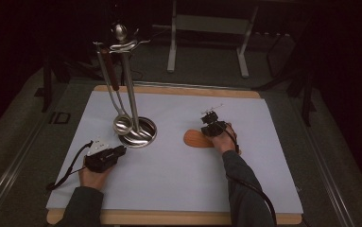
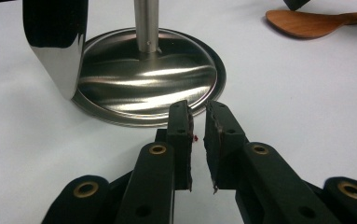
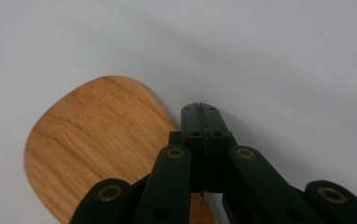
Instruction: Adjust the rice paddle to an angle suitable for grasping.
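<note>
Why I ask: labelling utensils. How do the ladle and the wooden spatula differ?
The ladle is shiny metal; the spatula is orange-brown wood. The ladle hangs upright from the stand; the spatula lies flat on the white mat. The ladle hangs free; the right gripper is over the spatula.

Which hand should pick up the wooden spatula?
The right. Its tool is already over the spatula, jaws together above the handle end in the right gripper view. The left tool sits apart from it, by the stand's base.
</note>
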### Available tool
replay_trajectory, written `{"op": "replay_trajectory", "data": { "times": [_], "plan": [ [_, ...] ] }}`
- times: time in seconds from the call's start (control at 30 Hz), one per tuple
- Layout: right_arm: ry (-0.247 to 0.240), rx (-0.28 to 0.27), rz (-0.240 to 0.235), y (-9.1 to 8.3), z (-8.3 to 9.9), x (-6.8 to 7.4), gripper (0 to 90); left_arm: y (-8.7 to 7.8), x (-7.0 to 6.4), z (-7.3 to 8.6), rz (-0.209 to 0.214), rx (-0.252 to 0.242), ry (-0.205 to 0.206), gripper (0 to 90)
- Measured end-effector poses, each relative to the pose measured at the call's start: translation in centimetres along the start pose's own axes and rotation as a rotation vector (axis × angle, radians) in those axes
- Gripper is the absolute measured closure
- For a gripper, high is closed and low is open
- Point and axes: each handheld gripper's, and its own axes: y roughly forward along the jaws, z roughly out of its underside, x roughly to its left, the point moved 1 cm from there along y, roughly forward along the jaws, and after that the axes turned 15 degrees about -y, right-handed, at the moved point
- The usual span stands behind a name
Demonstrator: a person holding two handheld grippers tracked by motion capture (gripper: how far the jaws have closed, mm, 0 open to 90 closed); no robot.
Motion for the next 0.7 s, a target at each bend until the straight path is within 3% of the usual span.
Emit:
{"op": "replay_trajectory", "data": {
  "times": [0.33, 0.5, 0.7],
  "plan": [
    [-0.010, 0.008, 0.001, 0.4, -0.1, -0.1, 90.0, 0.0, 0.0, 0.0, 0.001, 0.002, -0.001, 80.8],
    [-0.023, -0.003, -0.019, 0.4, -0.1, 0.7, 90.0, 0.0, 0.0, 0.0, 0.001, 0.002, -0.001, 80.8],
    [-0.082, -0.024, -0.048, 0.2, -0.3, 2.6, 90.0, 0.0, 0.0, 0.0, 0.002, 0.002, -0.001, 80.8]
  ]
}}
